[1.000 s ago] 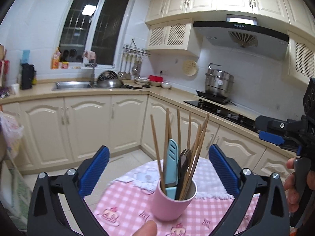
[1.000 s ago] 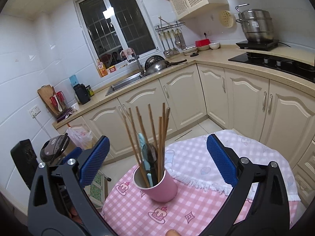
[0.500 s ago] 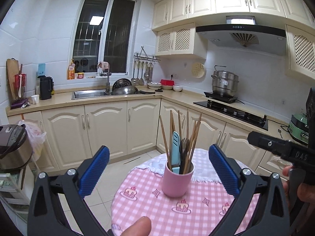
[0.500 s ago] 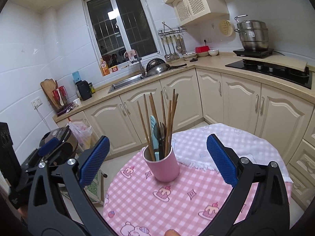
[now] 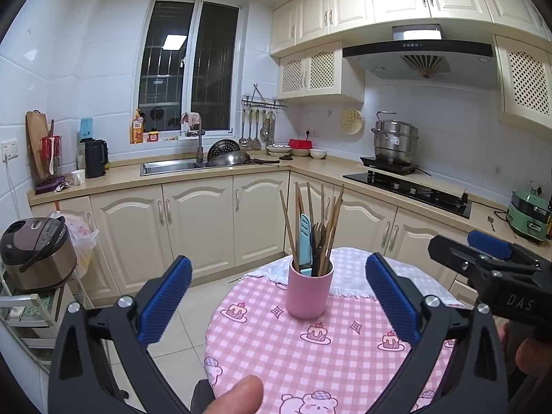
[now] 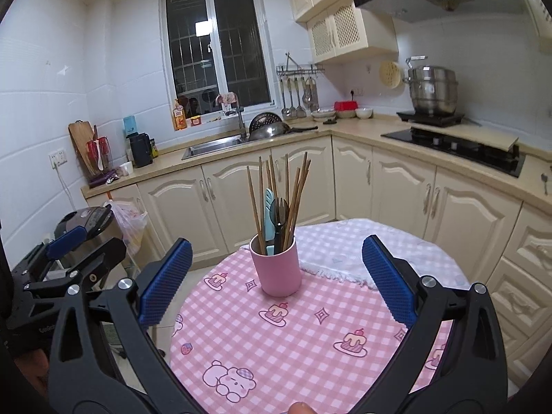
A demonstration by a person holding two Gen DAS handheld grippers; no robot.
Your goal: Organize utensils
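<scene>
Checked tablecloth [image 6: 310,338] | pink cup [image 6: 276,269] (utensils upright) now farther off | left claw [image 5: 276,300], right claw [image 6: 272,276] both apart, empty

Cream-panelled base cabinets [image 5: 193,220] in an L under a beige countertop [image 5: 214,170]. White tiled wall [image 5: 69,79] at nine o'clock. Dark two-pane window [image 5: 188,65] at twelve, ceiling-light reflection in the glass. Black range hood [image 5: 417,51] at two. Pale floor tiles [image 5: 193,305] below.

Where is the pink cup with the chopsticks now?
In both wrist views the pink cup stands upright on the checked tablecloth, near the table's far edge, just in front of the white cloth, centred ahead of each open gripper.
</scene>
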